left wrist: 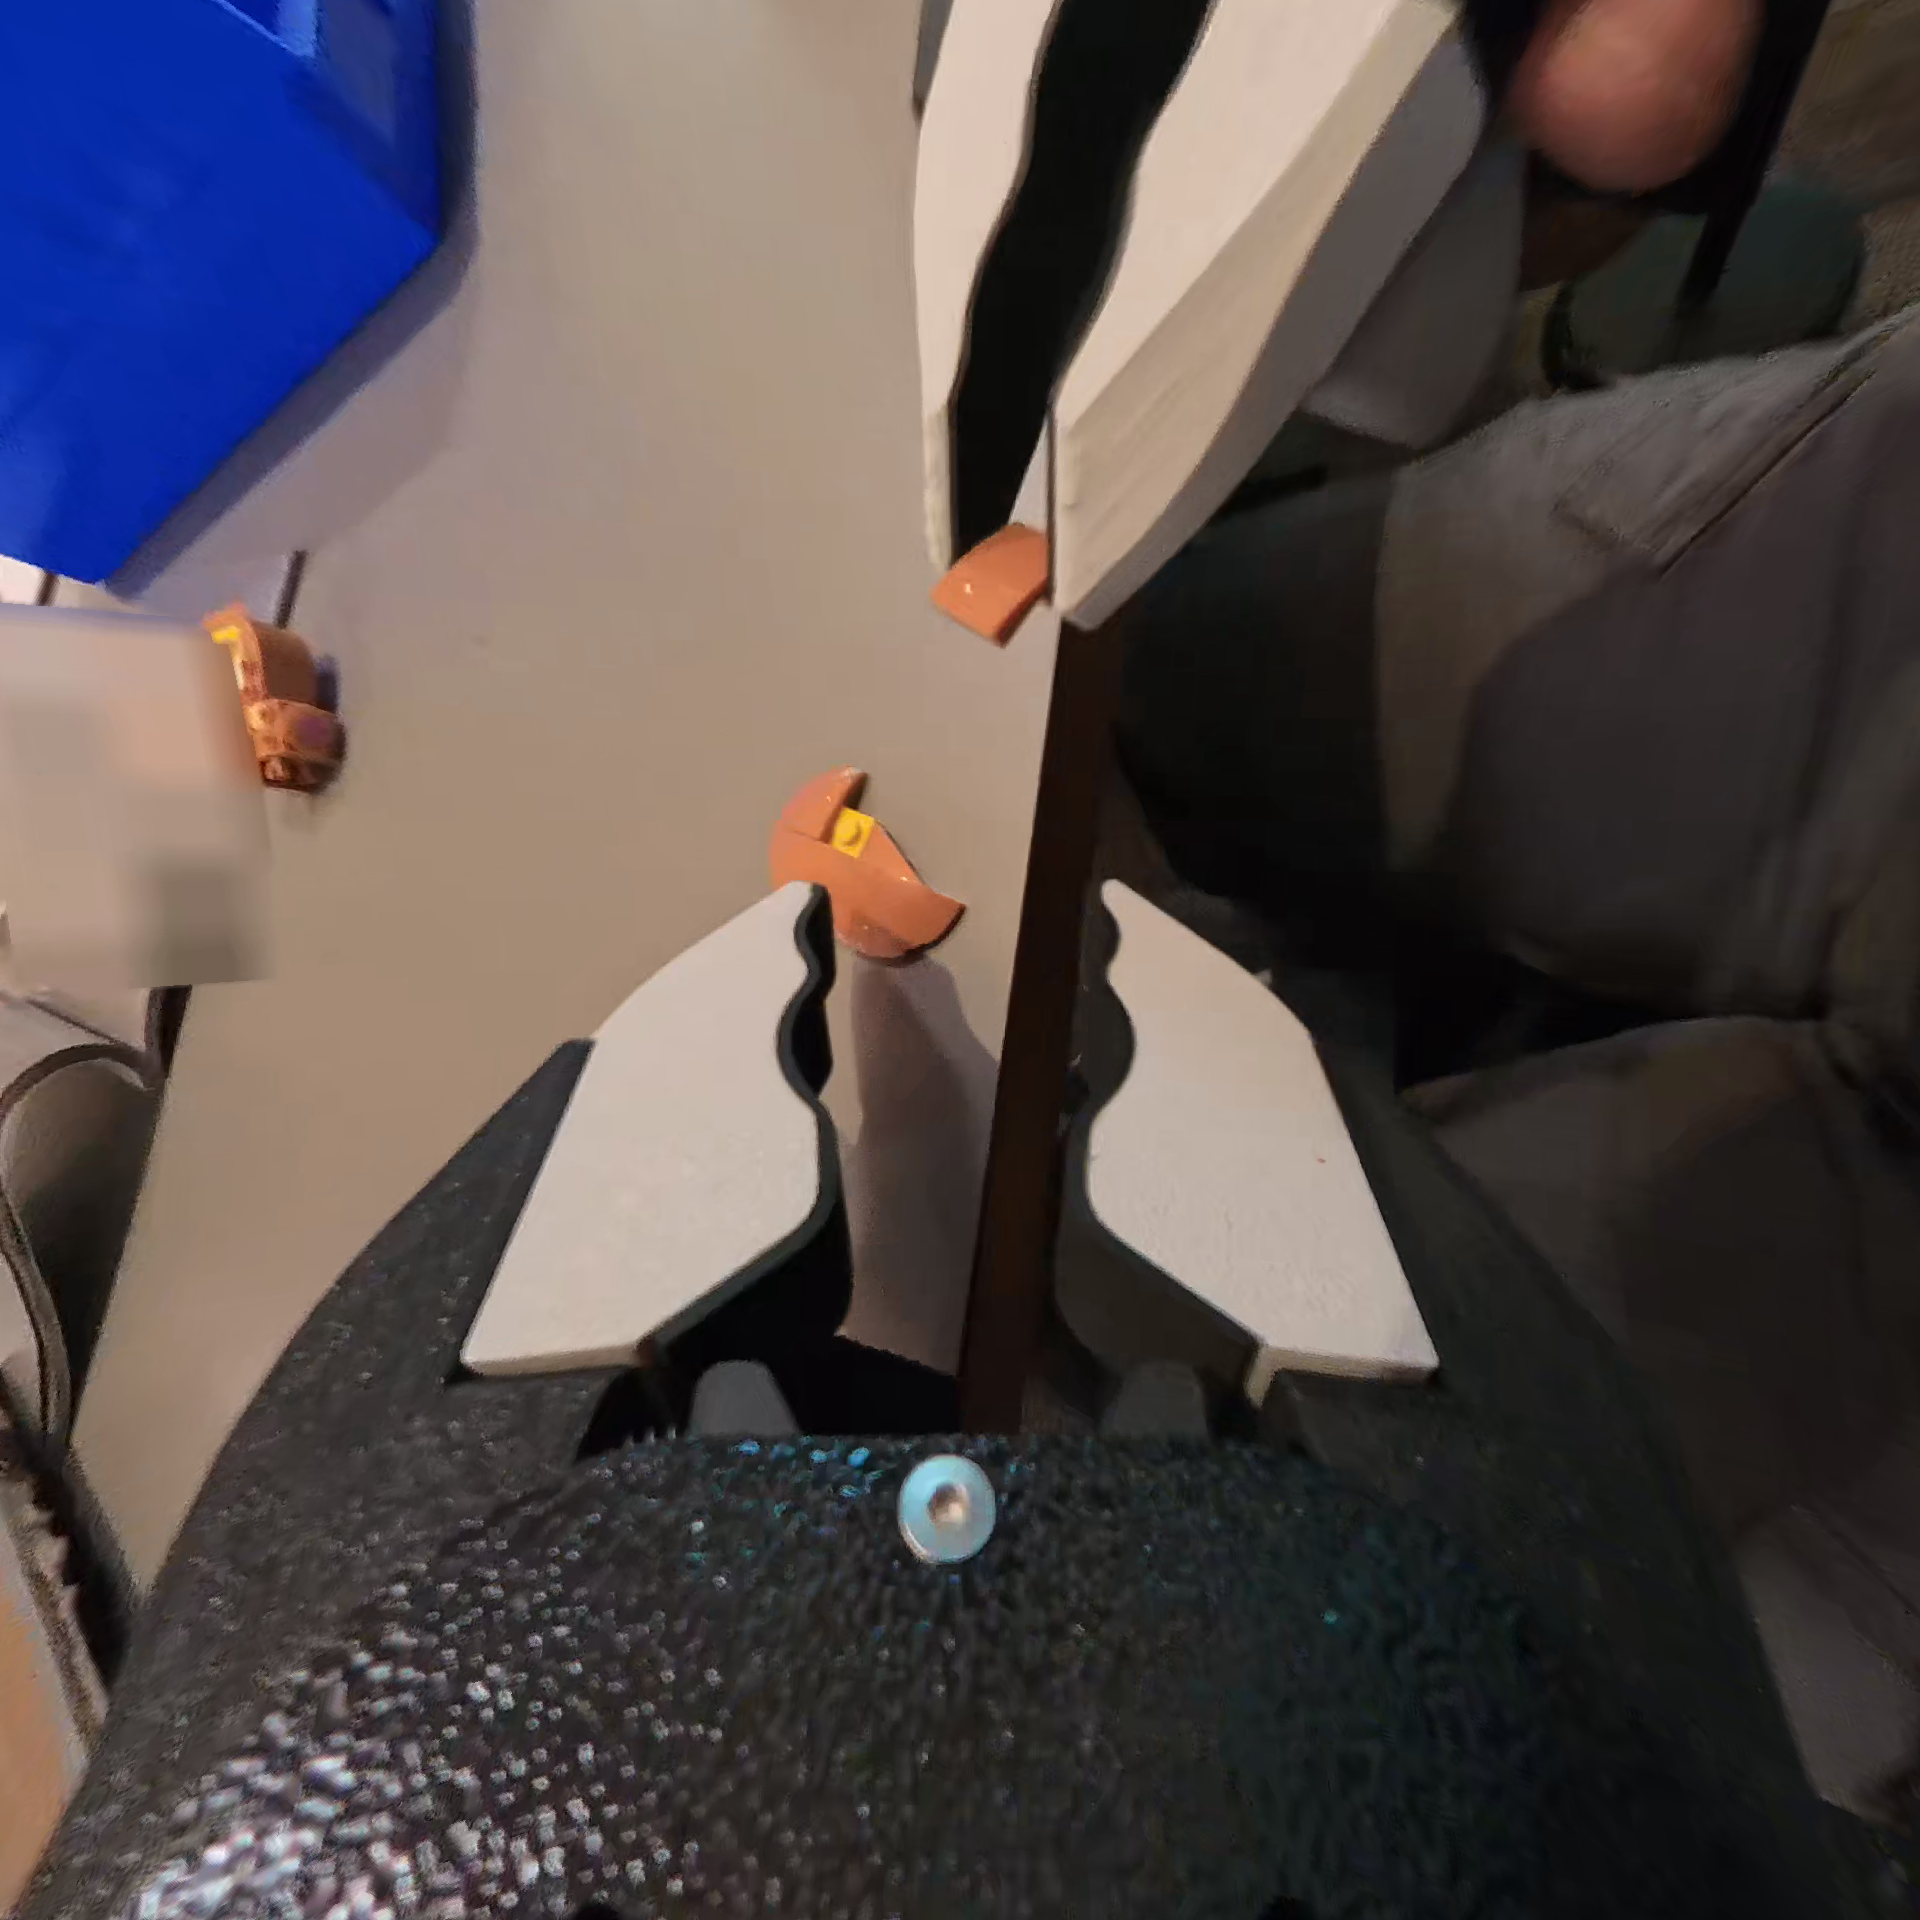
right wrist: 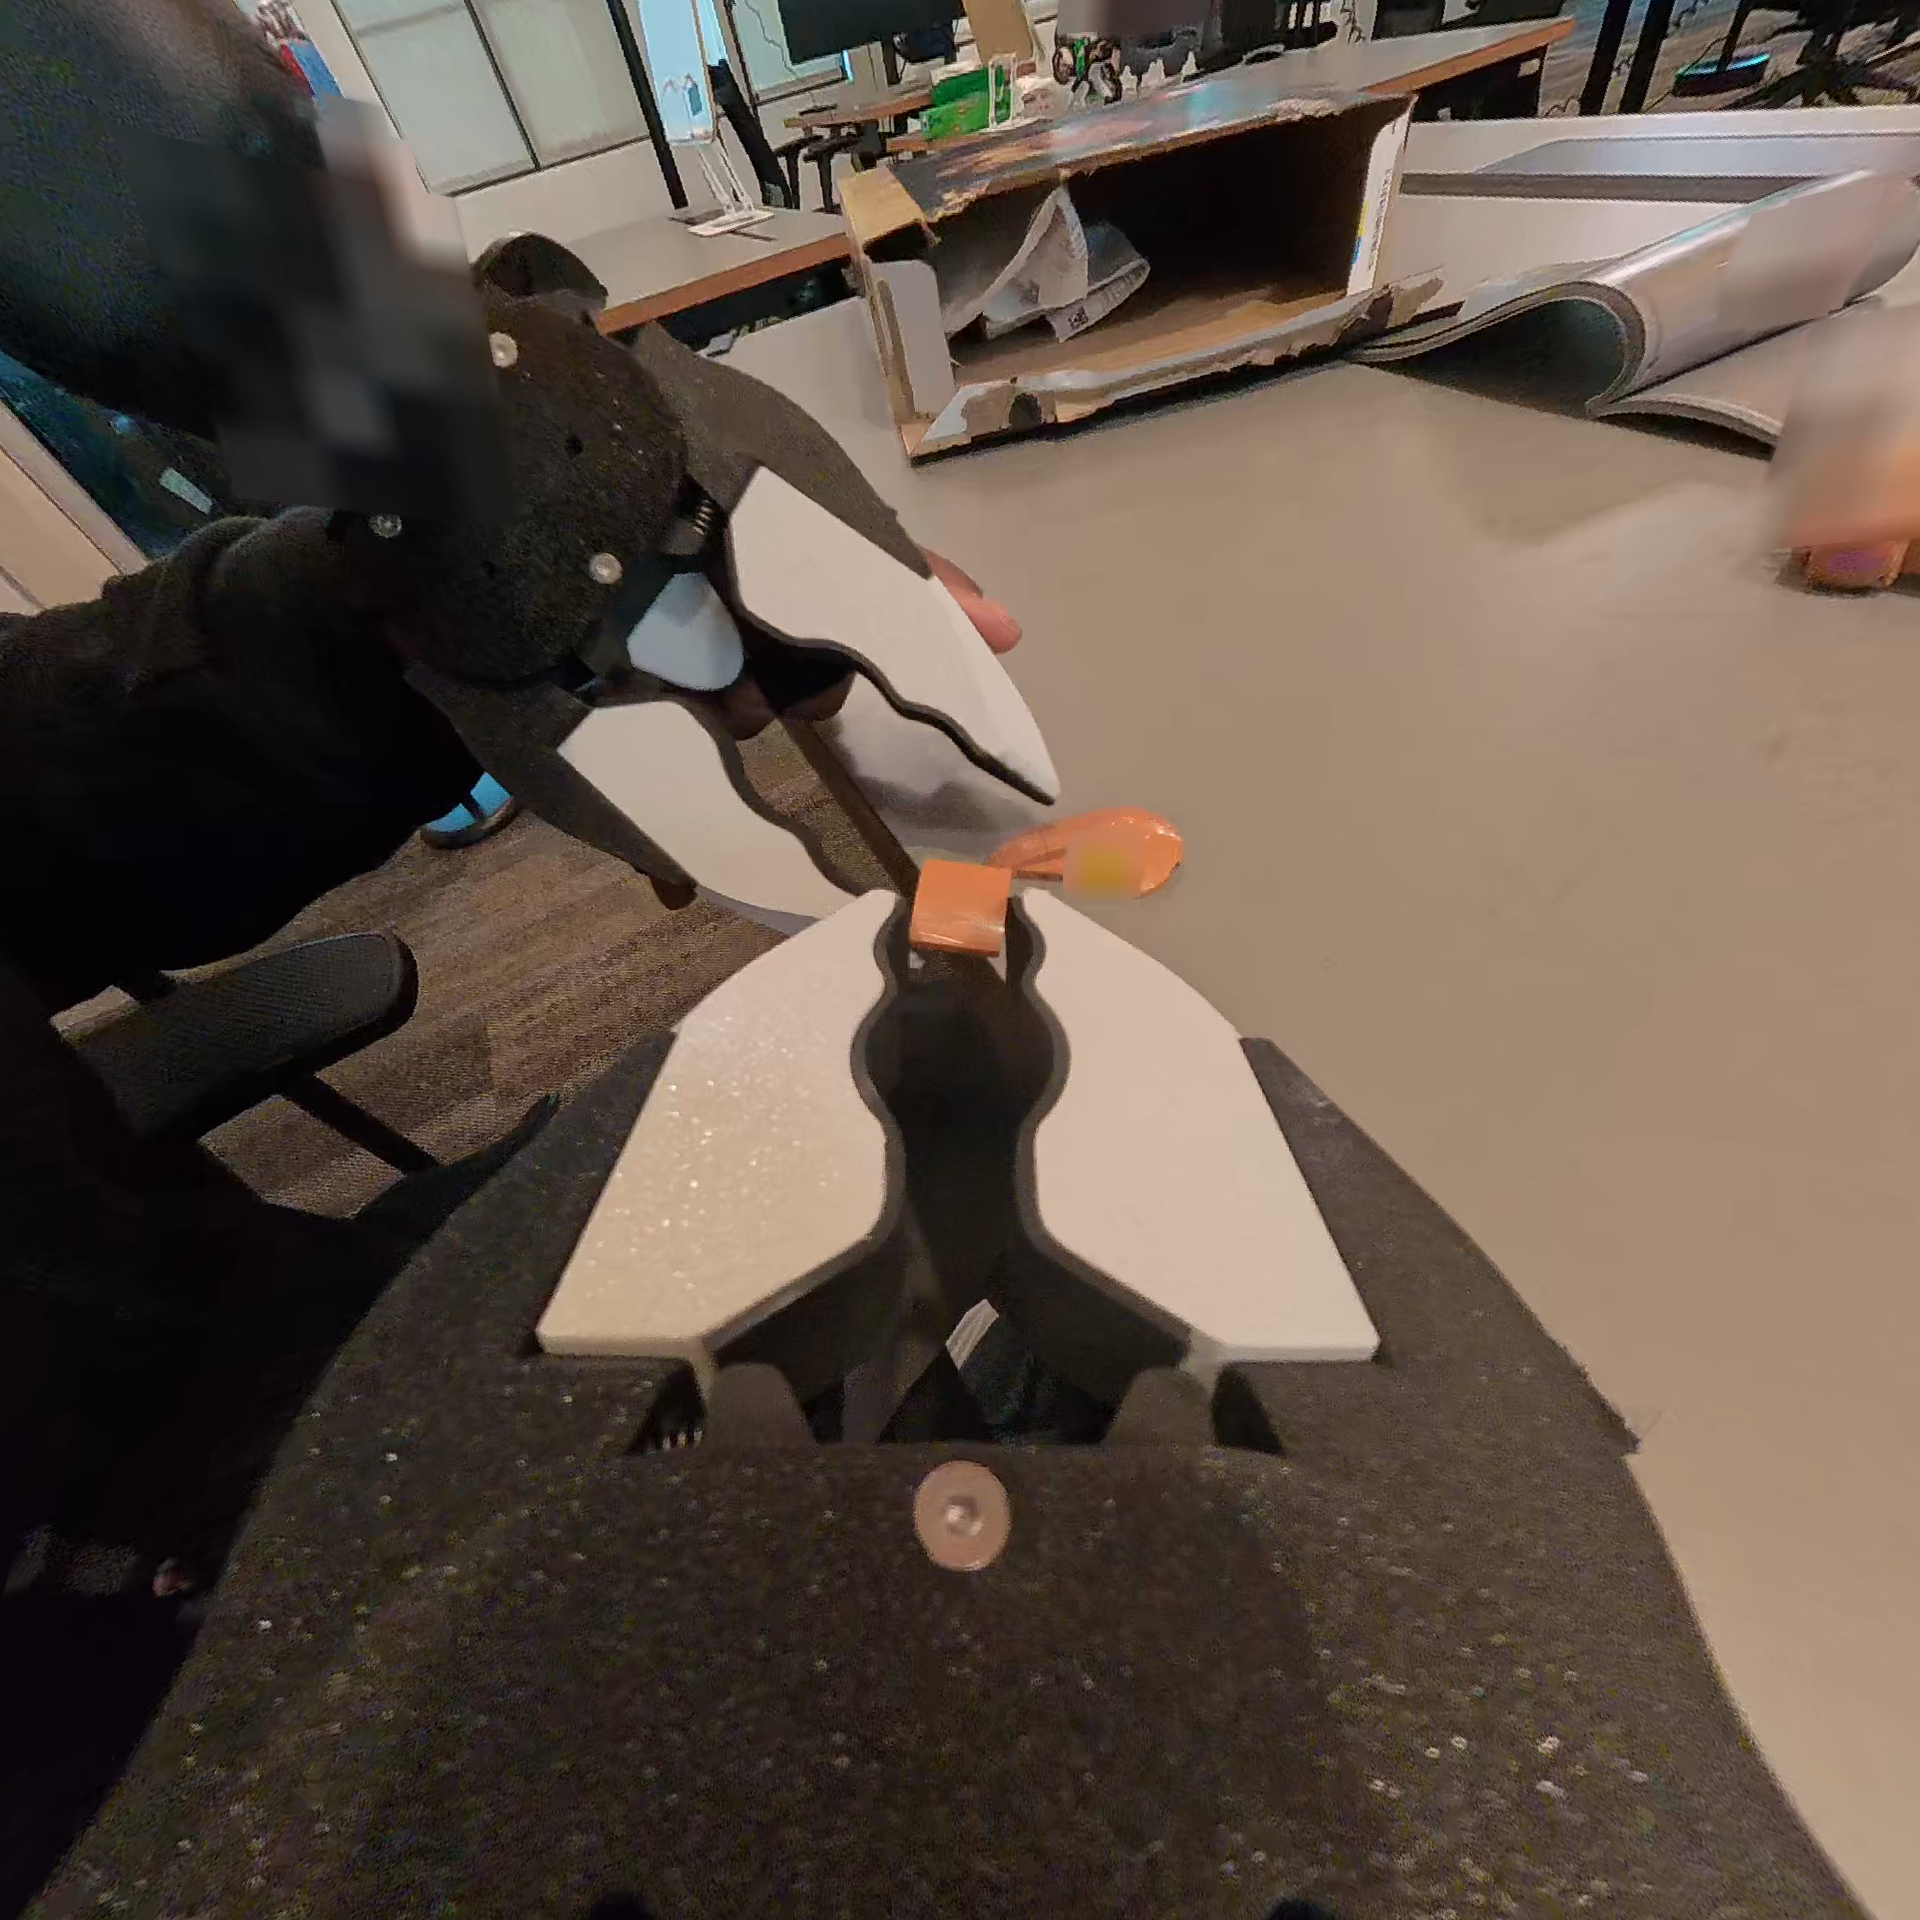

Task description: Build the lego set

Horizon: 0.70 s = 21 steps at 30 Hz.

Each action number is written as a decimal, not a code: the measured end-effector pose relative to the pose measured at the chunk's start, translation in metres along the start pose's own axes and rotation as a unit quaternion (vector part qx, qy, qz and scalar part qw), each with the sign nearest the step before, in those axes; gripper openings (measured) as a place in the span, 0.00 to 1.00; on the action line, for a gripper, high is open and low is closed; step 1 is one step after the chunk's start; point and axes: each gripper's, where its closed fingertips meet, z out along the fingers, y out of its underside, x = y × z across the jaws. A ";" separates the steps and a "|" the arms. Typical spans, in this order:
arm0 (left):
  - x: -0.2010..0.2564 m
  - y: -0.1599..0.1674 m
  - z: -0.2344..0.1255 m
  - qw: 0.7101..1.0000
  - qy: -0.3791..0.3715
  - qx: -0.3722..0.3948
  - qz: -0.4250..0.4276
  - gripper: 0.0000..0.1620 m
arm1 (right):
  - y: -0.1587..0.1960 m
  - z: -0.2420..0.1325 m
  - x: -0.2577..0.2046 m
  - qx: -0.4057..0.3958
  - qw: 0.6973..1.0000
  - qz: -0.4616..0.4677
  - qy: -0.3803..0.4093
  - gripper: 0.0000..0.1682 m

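Note:
A round brown lego assembly (left wrist: 868, 883) with a yellow stud piece on top lies on the grey table (left wrist: 644, 468), near its edge. My left gripper (left wrist: 961, 904) is open and empty, with its left fingertip right beside the assembly. My right gripper (right wrist: 956, 920) is shut on a small orange curved piece (right wrist: 958, 906) and holds it just short of the assembly (right wrist: 1101, 854). In the left wrist view the right gripper (left wrist: 1003, 597) comes in from the top with the orange piece (left wrist: 992, 589) in its tips. The left gripper (right wrist: 935, 852) also shows open in the right wrist view.
A second small brown lego assembly (left wrist: 281, 696) sits farther in on the table; it shows at the right edge (right wrist: 1849, 566). A blue box (left wrist: 197, 260), a torn cardboard box (right wrist: 1122, 270) and an open booklet (right wrist: 1662, 312) lie at the back. A chair (right wrist: 260, 1018) is below the table edge. About 5 cm separates my left fingertips from my right.

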 end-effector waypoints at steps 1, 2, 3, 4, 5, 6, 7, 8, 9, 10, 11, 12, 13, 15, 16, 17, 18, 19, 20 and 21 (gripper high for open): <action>0.002 0.004 0.003 1.000 0.005 -0.016 -0.001 0.29 | 0.001 -0.001 -0.002 0.000 1.000 -0.001 0.002 0.10; 0.004 0.008 0.005 1.000 0.007 -0.030 -0.003 0.32 | 0.002 -0.002 -0.004 0.001 1.000 -0.002 0.004 0.10; 0.002 0.009 0.007 0.999 -0.004 -0.033 -0.005 0.32 | 0.002 -0.003 -0.005 0.003 1.000 -0.003 0.010 0.10; 0.001 0.008 0.008 0.999 -0.010 -0.030 -0.006 0.31 | 0.002 -0.003 -0.007 0.005 1.000 -0.006 0.016 0.10; 0.001 0.006 0.008 1.000 -0.015 -0.023 -0.001 0.28 | 0.002 -0.004 -0.007 0.007 1.000 -0.008 0.022 0.10; 0.001 0.005 0.007 1.000 -0.025 -0.016 0.007 0.23 | 0.002 -0.004 -0.006 0.008 0.999 -0.010 0.031 0.10; 0.001 0.004 0.007 0.999 -0.032 -0.014 0.015 0.23 | 0.002 -0.005 -0.005 0.010 0.999 -0.011 0.040 0.10; 0.002 0.004 0.007 0.999 -0.040 -0.012 0.023 0.22 | 0.002 -0.005 -0.004 0.010 0.999 -0.009 0.048 0.10; 0.003 0.003 0.007 0.998 -0.050 -0.009 0.033 0.20 | 0.002 -0.005 -0.002 0.009 0.998 -0.005 0.055 0.10; 0.004 0.002 0.007 0.997 -0.064 -0.007 0.047 0.19 | 0.002 -0.005 -0.001 0.011 0.998 0.000 0.060 0.10; 0.004 0.002 0.008 0.995 -0.077 -0.005 0.061 0.18 | 0.002 -0.005 0.000 0.013 0.998 0.003 0.063 0.10; 0.005 0.001 0.008 0.993 -0.090 -0.003 0.074 0.18 | 0.002 -0.004 0.001 0.013 0.998 0.005 0.066 0.10; 0.006 0.000 0.008 0.991 -0.103 -0.002 0.088 0.17 | 0.002 -0.004 0.002 0.012 0.997 0.004 0.071 0.10; 0.006 0.000 0.007 0.987 -0.125 0.001 0.102 0.17 | 0.004 -0.003 0.003 0.010 0.997 0.000 0.074 0.10; 0.005 -0.001 0.006 0.985 -0.138 0.003 0.102 0.19 | 0.005 -0.003 0.003 0.009 0.997 0.001 0.075 0.10; 0.002 -0.002 0.004 0.983 -0.155 0.008 0.102 0.21 | 0.005 -0.003 0.003 0.010 0.997 0.002 0.075 0.10; 0.001 -0.005 0.001 0.980 -0.168 0.016 0.104 0.21 | 0.006 -0.004 0.003 0.010 0.997 0.003 0.074 0.10; 0.000 -0.008 -0.001 0.978 -0.178 0.025 0.110 0.21 | 0.007 -0.004 0.003 0.009 0.997 0.005 0.074 0.10; 0.001 -0.011 -0.002 0.974 -0.188 0.031 0.120 0.21 | 0.008 -0.005 0.003 0.010 0.997 0.006 0.073 0.10; 0.000 -0.013 -0.001 0.971 -0.199 0.034 0.132 0.20 | 0.009 -0.005 0.004 0.010 0.997 0.008 0.072 0.10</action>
